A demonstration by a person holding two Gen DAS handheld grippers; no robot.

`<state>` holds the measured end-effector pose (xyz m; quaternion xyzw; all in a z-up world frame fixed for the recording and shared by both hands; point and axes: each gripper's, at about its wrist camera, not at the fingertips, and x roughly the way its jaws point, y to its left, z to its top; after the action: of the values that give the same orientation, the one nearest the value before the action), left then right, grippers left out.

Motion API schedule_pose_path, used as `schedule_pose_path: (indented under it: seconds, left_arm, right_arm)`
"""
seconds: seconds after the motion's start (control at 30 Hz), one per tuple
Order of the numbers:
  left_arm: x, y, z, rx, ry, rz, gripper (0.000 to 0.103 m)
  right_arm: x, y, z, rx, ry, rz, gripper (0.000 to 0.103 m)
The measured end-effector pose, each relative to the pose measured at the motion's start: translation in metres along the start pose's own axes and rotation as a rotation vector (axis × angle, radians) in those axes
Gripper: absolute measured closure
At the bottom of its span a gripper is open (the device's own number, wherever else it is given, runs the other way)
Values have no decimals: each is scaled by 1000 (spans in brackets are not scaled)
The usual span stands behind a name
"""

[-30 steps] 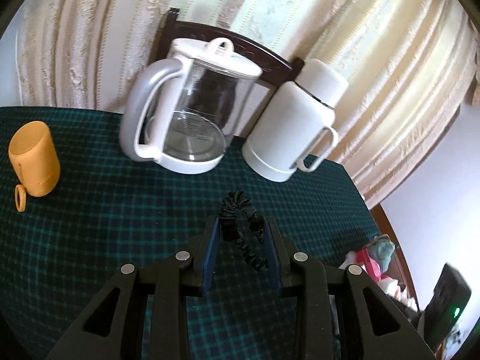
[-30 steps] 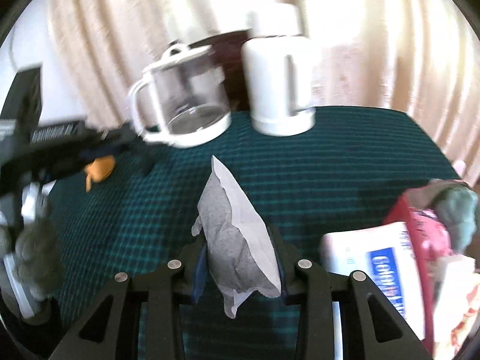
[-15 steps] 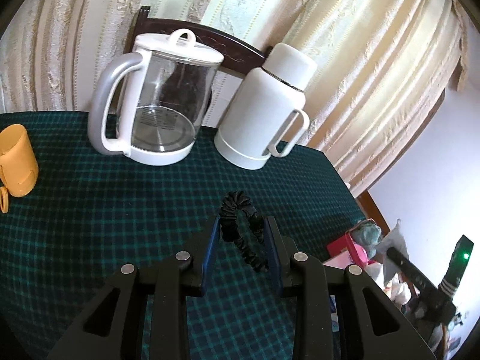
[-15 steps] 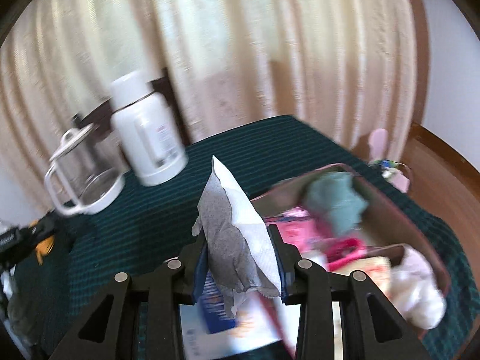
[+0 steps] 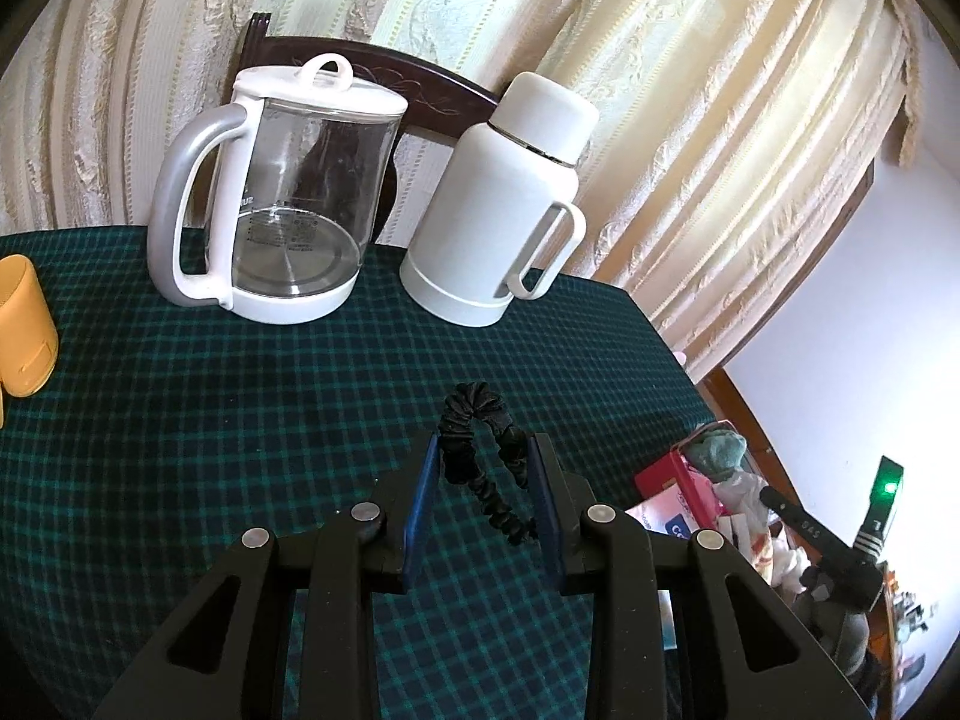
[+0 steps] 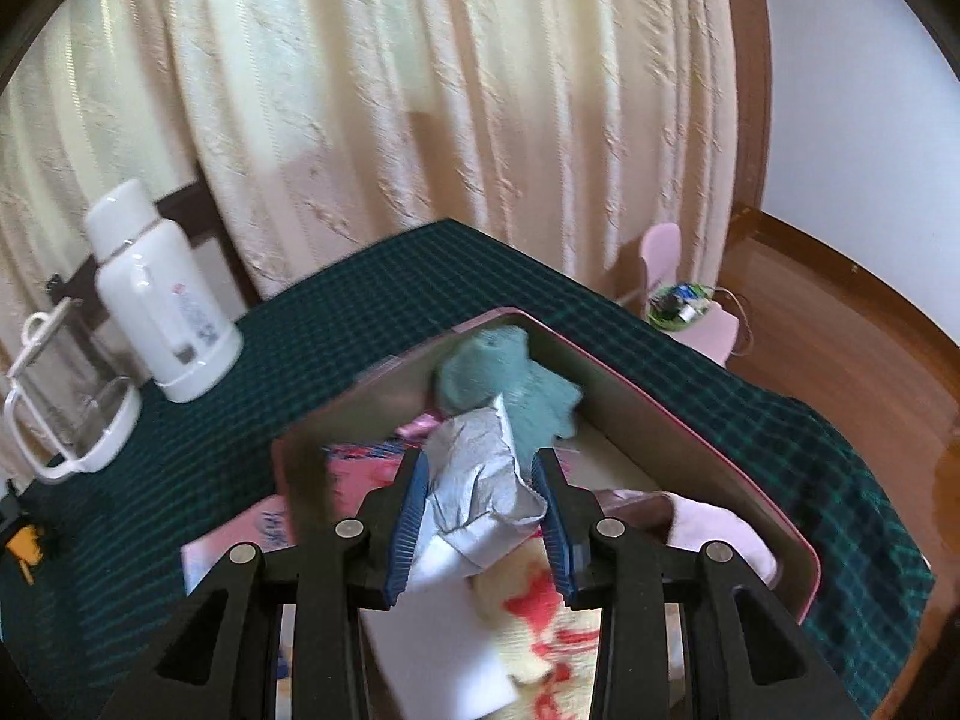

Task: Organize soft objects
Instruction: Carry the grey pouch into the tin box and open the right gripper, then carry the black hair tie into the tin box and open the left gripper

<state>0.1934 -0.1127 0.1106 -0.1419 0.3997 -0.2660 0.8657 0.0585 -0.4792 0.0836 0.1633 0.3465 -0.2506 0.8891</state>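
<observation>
Overhead, the left tongs (image 5: 483,495) were found pinching a black scrunchie (image 5: 480,456) between their blue pads, the loop standing up clear of the tabletop (image 5: 240,420), which was covered in a dark green checked cloth. Beyond the tongs stood a glass kettle (image 5: 282,204) with a white lid and grey handle, and just beside it, to its right, a white flask (image 5: 504,210) with a side handle. Both were upright near the far edge, in front of pale striped curtains (image 5: 690,90). An orange cup (image 5: 21,324) lay at the left margin, well apart from the kettle.

The right tongs (image 6: 480,486) were closed on a crumpled grey and white cloth pouch (image 6: 474,480), pads pressing it from both sides. The pouch hung over a pink-rimmed box (image 6: 660,396) set on the same checked cloth. Inside the box were observed a teal knitted item (image 6: 504,372) against the far corner, a pale pink soft item (image 6: 714,534) at the right, a cream fabric with red markings (image 6: 540,618) nearest the camera, and pink printed packaging (image 6: 360,468) at the left. Whether the pouch touched the contents could not be determined. The view was somewhat blurred. A pink chair (image 6: 690,288) stood on the wooden floor beyond the tabletop's corner.
</observation>
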Motion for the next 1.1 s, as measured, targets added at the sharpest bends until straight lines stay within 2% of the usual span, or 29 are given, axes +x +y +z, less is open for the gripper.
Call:
schedule_pose_path:
  seconds: [0.17,0.37,0.5,0.53,0.73,0.87,1.1]
  left_arm:
    - [0,0,0,1,2,1,72]
    - [0,-4,-2,18,6,-7,72]
    - [-3,-9,-3,33,0,-18,72]
    - [-3,-9,-3,35,-1,-19,72]
    - [-4,-8,-2,19,-4,-37,72]
    - [1,-7,0,-7,6,-26,72]
    - [11,-40,-3,43,38,-13,72]
  right_arm:
    - [11,-14,-5,16,44,-56,64]
    - [-3,-16,-7,21,26,-55,59]
    - [-31,-16,-7,20,-69,-44,39]
    - [-40,-17,-8,21,-98,-40,38]
    - [-68,-23,-15,8,-165,2,38]
    - [-72,-33,-26,26,-171,27,37]
    - [-78,-52,-40,51,-176,52,37]
